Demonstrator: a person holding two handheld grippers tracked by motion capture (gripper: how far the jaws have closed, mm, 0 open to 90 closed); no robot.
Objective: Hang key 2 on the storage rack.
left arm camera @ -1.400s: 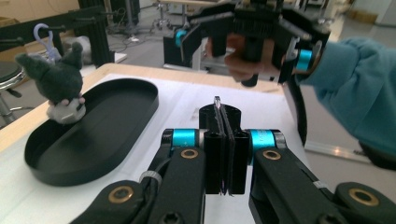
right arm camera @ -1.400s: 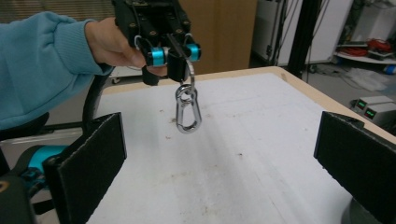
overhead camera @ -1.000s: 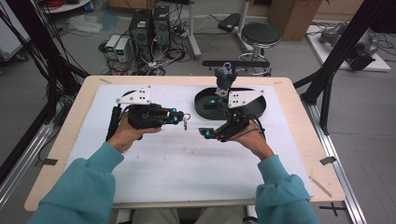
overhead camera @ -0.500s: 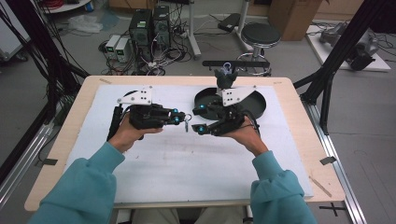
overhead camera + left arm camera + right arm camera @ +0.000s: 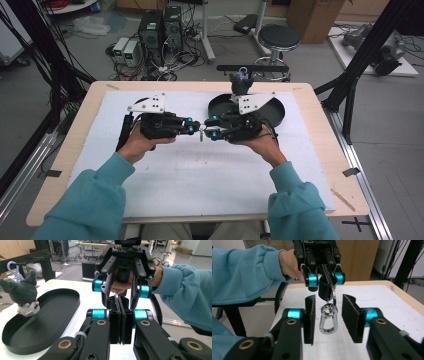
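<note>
Left gripper (image 5: pixel 192 127): jaws pressed together on the key ring (image 5: pixel 333 293), held clear of the mat (image 5: pixel 200 175) near mid-table, toward the far edge. Carabiner (image 5: pixel 327 321): hangs from that ring, long axis vertical, snap end down, apart from the mat.

Right gripper (image 5: pixel 212 128): jaws spread wide, gripping nothing. Faces the left gripper tip to tip above the mat. In the right gripper view, carabiner sits between the two pads (image 5: pixel 310 318), apart from both, slightly nearer the left-hand one. Pad faces stand parallel to the carabiner's long axis, so closing would likely clamp its flat sides. Right gripper nearer for the take; left already occupied with the ring.

Judgement: handover or separation of carabiner from ring in preparation. Risk: swing of the hanging carabiner on first contact, giving an off-centre grip.

Tray (image 5: pixel 272 112): black, oval, behind the right gripper near the far edge. Plush toy (image 5: pixel 241 84) at its far rim.
</note>
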